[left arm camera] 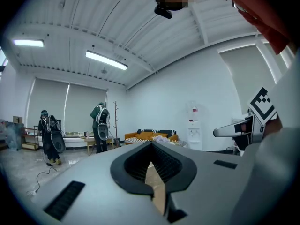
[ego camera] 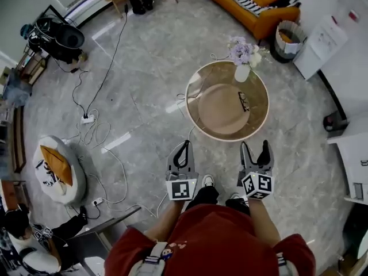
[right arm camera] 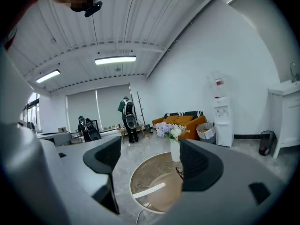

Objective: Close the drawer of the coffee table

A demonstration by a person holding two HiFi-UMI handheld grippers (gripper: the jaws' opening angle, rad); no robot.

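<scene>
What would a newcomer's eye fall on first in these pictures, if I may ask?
The round coffee table stands on the marble floor just ahead of the person, with a white vase of lilac flowers at its far edge. Nearest the camera, the left tool has its jaws together and the right tool has them apart, both empty. An orange sofa sits at the far side.

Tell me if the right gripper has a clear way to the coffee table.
Probably yes: the right gripper, jaws apart, hangs just short of the coffee table, with nothing between them.
</scene>
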